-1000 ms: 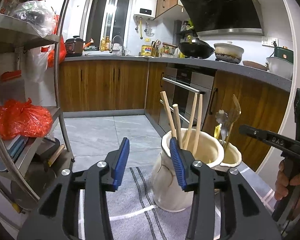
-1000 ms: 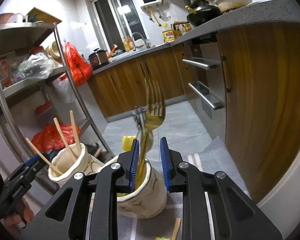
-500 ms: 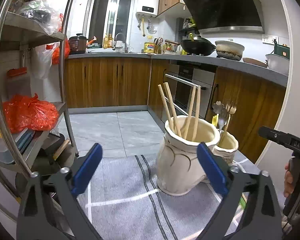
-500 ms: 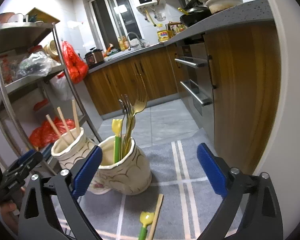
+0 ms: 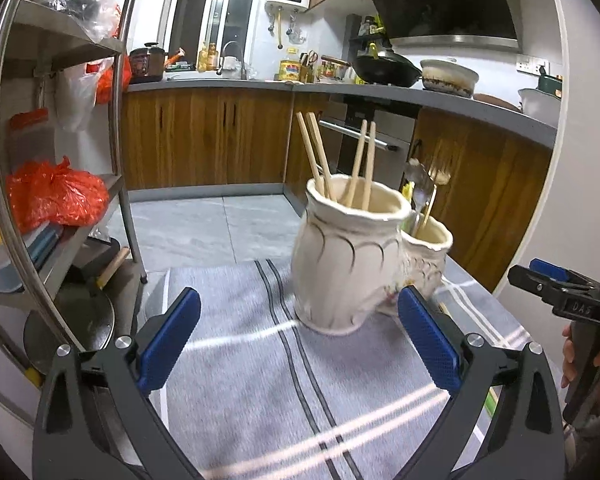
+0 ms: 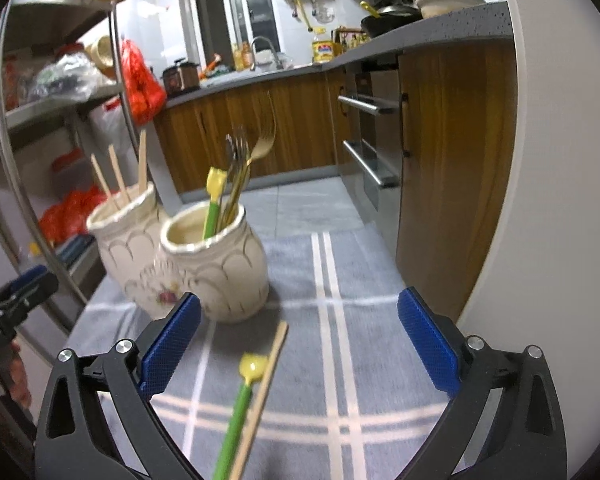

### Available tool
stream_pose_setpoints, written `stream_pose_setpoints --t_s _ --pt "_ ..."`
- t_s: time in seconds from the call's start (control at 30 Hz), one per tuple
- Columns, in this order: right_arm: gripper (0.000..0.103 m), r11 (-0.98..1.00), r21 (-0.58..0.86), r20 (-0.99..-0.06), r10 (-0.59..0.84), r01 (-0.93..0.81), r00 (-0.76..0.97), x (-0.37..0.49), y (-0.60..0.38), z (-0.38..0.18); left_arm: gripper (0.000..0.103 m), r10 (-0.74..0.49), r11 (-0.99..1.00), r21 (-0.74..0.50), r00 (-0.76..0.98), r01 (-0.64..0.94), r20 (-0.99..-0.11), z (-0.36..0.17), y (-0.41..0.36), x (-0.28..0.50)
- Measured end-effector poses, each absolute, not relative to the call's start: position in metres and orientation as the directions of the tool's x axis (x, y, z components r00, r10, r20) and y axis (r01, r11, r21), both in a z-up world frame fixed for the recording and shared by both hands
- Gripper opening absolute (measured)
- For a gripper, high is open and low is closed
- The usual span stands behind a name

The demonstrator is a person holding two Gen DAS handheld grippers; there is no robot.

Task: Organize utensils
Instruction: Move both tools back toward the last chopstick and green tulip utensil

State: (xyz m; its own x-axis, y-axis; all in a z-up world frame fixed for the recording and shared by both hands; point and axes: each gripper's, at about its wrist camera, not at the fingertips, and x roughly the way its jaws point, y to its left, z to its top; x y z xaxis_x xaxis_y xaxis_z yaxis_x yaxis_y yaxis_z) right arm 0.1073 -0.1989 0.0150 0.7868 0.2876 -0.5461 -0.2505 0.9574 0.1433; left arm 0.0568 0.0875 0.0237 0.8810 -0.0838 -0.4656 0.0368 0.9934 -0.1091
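Both my tools, left tool (image 5: 298, 344) and right tool (image 6: 298, 344), gape empty; forks jar (image 6: 216, 264) mostly filled, green spoon (image 6: 240, 408) and chopstick (image 6: 266, 388) lie before it, unsorted.

Right gripper (image 6: 298, 344) jaws wide apart; green-handled spoon (image 6: 238, 408), chopstick (image 6: 262, 392) on cloth (image 6: 340, 280) between.

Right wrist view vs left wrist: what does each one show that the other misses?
Right wrist only: a green-handled utensil and a loose chopstick lying side by side on the striped cloth, between the open right hand-held gripper.

Left wrist only: the open left hand-held gripper over bare cloth.

Both: the chopstick jar and the cutlery jar, side by side.
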Motion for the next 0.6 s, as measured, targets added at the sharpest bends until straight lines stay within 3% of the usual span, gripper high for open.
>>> stream_pose_setpoints --t_s 0.6 --pt "0.098 0.946 0.029 -0.676 0.256 -0.322 0.691 0.081 -0.162 -0.027 0.097 -0.113 0.990 -0.130 0.841 0.051 -0.530 -0.006 0.083 0.048"
